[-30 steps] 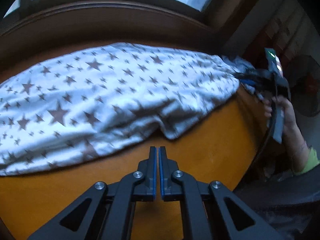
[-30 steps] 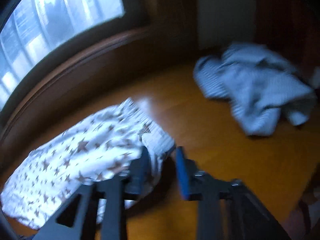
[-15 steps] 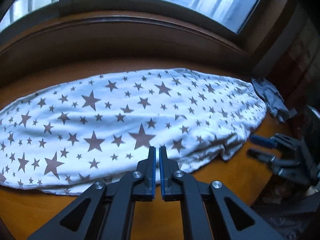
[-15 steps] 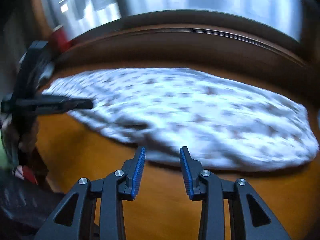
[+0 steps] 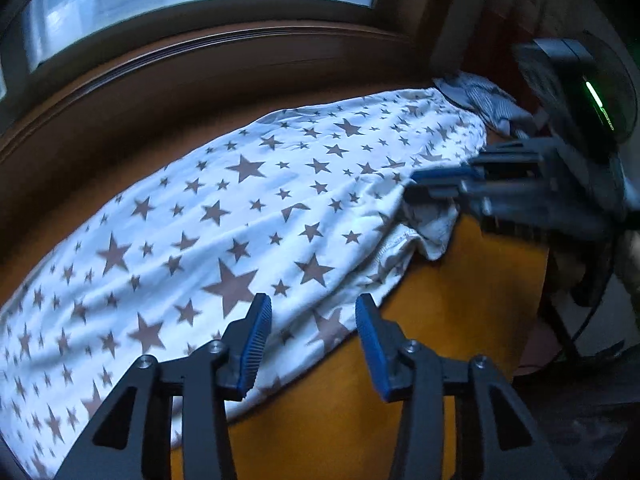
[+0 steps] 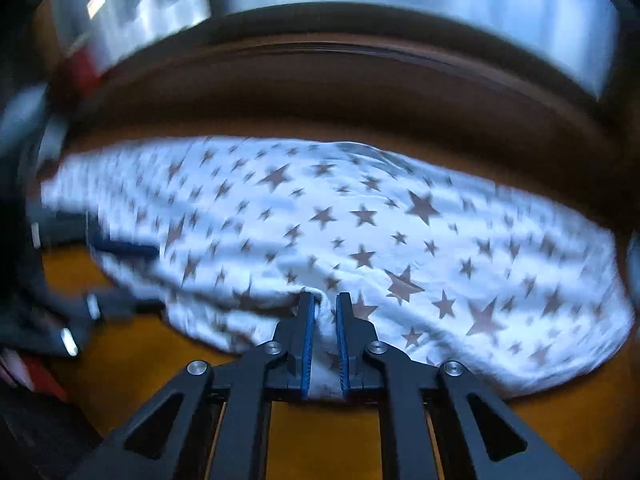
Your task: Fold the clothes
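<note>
Two grippers: my right gripper (image 6: 323,320) pinches the star cloth (image 5: 248,216) hem, lower centre; left gripper (image 5: 312,340) spread apart. Soft, limp, light; grab edges.

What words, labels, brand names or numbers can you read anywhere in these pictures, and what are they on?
None can be read.
The star-print cloth carries only stars, no lettering.
The right gripper body shows a green light beside tiny green marks, too small and blurred to read.
The striped garment and table show no text.
</note>
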A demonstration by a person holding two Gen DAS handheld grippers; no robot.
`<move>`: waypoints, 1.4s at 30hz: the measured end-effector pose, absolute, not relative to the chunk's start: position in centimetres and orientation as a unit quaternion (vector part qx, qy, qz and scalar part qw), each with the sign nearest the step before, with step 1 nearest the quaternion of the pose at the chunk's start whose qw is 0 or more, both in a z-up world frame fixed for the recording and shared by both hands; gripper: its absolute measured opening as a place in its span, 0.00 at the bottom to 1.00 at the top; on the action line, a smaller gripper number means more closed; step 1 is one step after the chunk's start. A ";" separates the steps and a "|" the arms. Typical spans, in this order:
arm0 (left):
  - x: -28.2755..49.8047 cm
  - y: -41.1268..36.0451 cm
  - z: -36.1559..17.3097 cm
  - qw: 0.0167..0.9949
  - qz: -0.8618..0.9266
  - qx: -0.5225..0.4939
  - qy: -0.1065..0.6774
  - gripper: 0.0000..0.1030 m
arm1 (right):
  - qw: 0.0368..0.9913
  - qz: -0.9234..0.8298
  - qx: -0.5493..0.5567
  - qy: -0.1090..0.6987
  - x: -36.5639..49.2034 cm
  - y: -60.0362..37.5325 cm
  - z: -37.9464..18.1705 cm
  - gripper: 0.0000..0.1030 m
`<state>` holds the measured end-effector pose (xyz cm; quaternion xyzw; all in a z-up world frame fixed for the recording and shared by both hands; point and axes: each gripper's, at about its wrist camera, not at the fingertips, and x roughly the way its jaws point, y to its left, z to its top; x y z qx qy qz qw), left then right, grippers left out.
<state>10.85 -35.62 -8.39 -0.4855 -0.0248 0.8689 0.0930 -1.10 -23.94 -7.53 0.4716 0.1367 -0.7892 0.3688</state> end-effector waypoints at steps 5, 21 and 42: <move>9.5 -35.9 -8.8 0.095 0.872 -0.480 0.003 0.40 | 0.347 -0.760 0.548 -0.019 -5.0 -21.9 -9.3 0.08; 7.6 -38.2 -7.5 0.162 0.864 -0.475 -0.045 0.04 | 0.275 -0.857 0.432 0.065 3.9 -22.5 -5.9 0.44; 10.3 -41.8 -5.5 0.217 0.840 -0.491 -0.081 0.04 | 0.013 -0.927 0.317 0.199 7.3 -23.8 -8.0 0.52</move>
